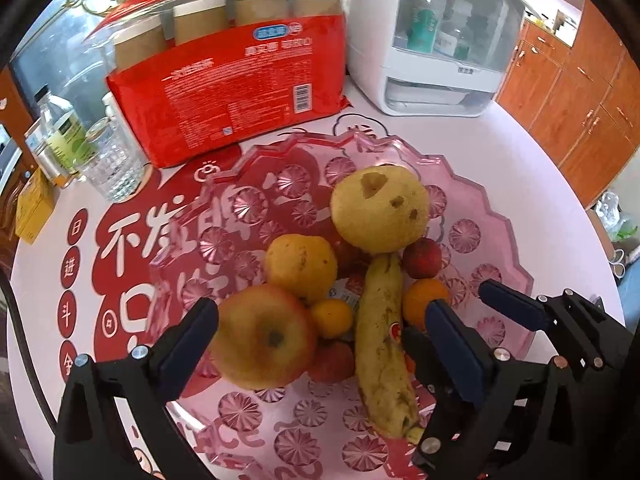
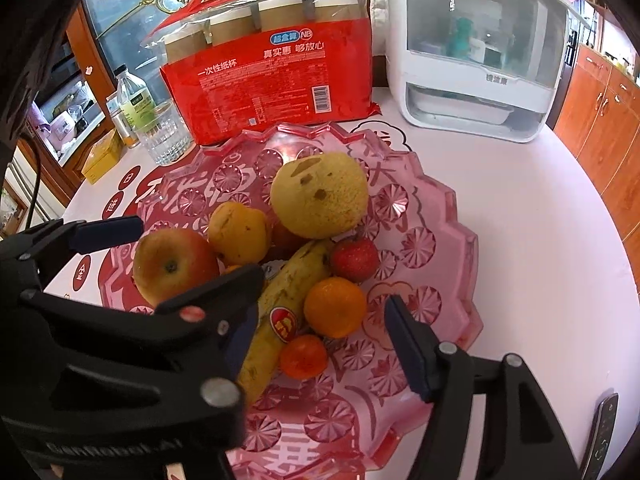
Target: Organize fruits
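1. The apple (image 1: pixel 260 336) lies at the near edge of the fruit pile in the pink bowl (image 1: pixel 492 216), between the wide-spread fingers of the left gripper (image 1: pixel 320 320), touching the left finger.
2. The banana (image 1: pixel 380 344) sits just inside its right finger; shift left so closing catches only the apple.
3. The right gripper (image 2: pixel 324 316), also wide and empty, straddles the banana, orange (image 2: pixel 335 307) and small tangerine (image 2: pixel 303 357); keep it apart from the left.
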Available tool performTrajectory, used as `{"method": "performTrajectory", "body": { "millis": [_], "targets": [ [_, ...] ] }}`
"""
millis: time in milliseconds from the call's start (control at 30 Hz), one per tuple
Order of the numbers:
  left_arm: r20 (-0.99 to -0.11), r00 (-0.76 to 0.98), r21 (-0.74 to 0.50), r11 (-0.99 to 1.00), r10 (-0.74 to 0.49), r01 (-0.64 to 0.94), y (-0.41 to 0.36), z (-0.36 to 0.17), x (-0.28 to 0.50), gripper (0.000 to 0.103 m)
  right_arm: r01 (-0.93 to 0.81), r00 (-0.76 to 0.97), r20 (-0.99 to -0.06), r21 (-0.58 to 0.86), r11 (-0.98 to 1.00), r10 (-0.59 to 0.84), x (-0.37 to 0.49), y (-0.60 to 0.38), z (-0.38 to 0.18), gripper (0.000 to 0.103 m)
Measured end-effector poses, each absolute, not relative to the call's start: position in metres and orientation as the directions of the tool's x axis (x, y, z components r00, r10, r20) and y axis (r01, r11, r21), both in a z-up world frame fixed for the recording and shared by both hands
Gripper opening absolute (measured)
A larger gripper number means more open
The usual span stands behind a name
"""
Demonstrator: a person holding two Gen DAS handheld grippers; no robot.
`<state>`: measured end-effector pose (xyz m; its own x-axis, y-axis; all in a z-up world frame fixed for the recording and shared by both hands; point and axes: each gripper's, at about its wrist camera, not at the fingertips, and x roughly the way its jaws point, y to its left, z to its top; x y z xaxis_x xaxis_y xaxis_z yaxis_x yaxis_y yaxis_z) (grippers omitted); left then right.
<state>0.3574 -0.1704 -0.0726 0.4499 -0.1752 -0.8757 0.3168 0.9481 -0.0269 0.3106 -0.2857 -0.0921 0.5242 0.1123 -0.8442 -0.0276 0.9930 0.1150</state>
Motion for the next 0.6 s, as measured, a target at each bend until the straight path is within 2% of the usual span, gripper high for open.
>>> {"method": "performTrajectory", "body": {
  "millis": [333, 600],
  "targets": [
    [-0.878, 0.443, -0.046, 0.953, -0.182, 0.301, -0.148, -0.057, 0.333, 0.102, -0.034, 0.525, -0.843, 0.116, 0.993, 0.116, 0.292, -0.276, -0.083, 0.066],
    [-0.844, 0.504, -0.04, 0.959, -0.183, 0.282, -0.125, -0.012, 0.285, 0.102, -0.047, 0.551, -0.826, 0.109, 0.993, 0.117, 0.258, -0.262, -0.053, 0.066]
  ]
}}
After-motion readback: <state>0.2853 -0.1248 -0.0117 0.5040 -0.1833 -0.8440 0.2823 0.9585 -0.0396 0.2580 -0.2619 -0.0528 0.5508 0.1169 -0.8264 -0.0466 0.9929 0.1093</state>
